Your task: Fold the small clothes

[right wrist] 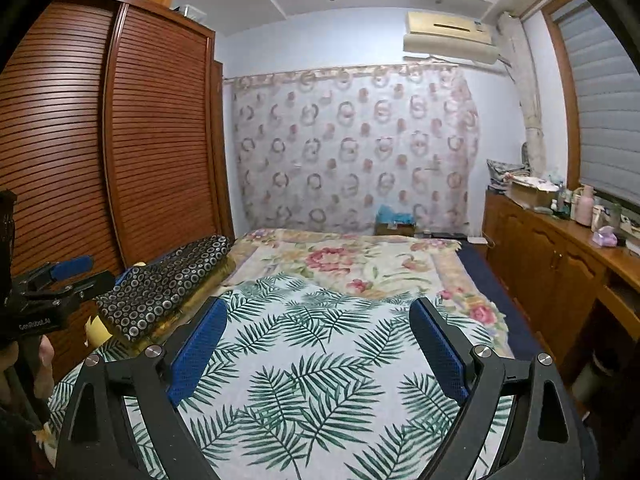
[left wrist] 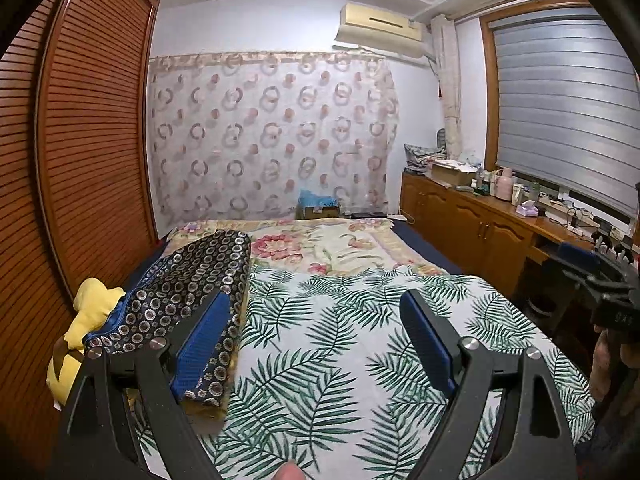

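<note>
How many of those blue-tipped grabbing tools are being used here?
2. The left tool hangs open over the palm-leaf sheet, held nearer the wardrobe side. The right tool hangs open beside it, nearer the wooden cabinets.

The left claw (left wrist: 314,344) hung wide open above the white palm-leaf bedsheet (left wrist: 332,360), its blue-padded fingers (left wrist: 204,344) gripping nothing. A dark folded cloth with ring patterns (left wrist: 192,280) lay at the bed's left edge, a yellow garment (left wrist: 86,320) just beside it.

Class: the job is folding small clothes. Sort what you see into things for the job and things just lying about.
For the job: left gripper, right gripper, leaf-print cloth, yellow garment.

Lying about: dark ring-patterned bundle, floral blanket, cluttered sideboard, air conditioner.
</note>
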Available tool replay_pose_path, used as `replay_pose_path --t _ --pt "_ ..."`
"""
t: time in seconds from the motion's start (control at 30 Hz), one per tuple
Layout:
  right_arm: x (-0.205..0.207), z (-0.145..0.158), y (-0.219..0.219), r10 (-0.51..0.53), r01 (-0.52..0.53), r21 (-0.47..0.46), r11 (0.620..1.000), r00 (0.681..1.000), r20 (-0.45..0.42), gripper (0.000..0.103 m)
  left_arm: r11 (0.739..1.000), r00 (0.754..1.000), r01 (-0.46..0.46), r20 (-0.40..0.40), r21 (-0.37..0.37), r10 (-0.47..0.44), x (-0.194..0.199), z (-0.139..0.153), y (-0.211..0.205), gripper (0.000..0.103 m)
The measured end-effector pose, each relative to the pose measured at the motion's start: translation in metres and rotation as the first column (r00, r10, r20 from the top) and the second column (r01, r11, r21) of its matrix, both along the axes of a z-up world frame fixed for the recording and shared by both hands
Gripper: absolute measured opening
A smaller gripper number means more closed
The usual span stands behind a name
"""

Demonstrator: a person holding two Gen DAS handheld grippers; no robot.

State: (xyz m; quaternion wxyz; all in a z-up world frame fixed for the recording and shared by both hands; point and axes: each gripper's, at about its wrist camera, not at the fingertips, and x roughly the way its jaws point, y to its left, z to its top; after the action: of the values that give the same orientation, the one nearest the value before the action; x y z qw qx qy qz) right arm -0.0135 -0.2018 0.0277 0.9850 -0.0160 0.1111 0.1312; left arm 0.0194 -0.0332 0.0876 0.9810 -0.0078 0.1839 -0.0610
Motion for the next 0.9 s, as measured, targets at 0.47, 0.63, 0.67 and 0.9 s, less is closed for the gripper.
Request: replay_pose_path --t 0.47,0.63,0.67,0.9 --pt "0.0 0.003 0.009 -0.057 0.057 0.033 0.998 0.998 -0.014 0.093 1.0 1.0 -0.018 0.001 0.006 0.018 -0.009 0.01 -0.007 0.087" --pt "0.002 0.001 0.011 -0.057 0.058 0.033 0.998 0.998 -0.015 0.093 1.0 1.0 -0.016 -0.002 0.013 0.016 -0.009 0.008 -0.009 0.087" --pt "0.001 0.001 0.011 -0.057 0.058 0.033 0.998 0.998 -0.015 0.093 1.0 1.0 -0.017 -0.003 0.012 0.017 -0.008 0.007 -0.009 0.087" --pt "-0.001 0.0 0.01 -0.055 0.055 0.031 0.998 0.998 -0.013 0.093 1.0 1.0 -0.018 -0.007 0.006 0.018 -0.007 0.006 -0.007 0.087"
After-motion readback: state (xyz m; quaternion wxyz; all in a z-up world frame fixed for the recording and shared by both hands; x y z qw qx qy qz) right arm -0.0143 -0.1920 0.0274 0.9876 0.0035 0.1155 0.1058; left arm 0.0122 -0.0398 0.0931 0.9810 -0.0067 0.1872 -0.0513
